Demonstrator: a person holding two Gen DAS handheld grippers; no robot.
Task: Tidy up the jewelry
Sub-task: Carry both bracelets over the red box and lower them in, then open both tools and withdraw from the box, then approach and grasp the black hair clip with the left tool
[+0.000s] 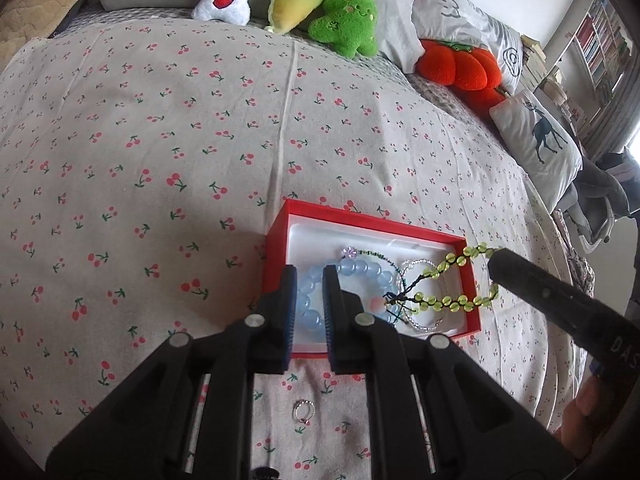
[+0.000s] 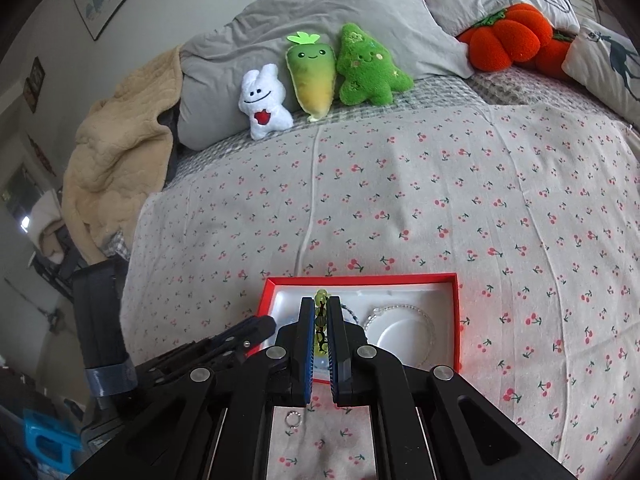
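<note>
One red cardboard box with a white lining [image 1: 276,248] sits low in the frame. It holds what looks like four bead bracelets, tangled so the count is unsure: one pale blue [image 1: 360,270], one yellow-green [image 1: 448,302], one clear silvery [image 2: 400,310], one thin dark green [image 1: 374,255]. One small silver ring [image 1: 303,411] lies at bottom centre. Three plush toys stand at the top: white [image 2: 264,104], yellow-green [image 2: 314,76], green [image 2: 368,68].

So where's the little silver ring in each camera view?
Left wrist: ring on the bedspread, low centre, between the left claw's arms, just short of the red box.
Right wrist: ring low centre-left, short of the box.
Shared landmark: the red box.
</note>
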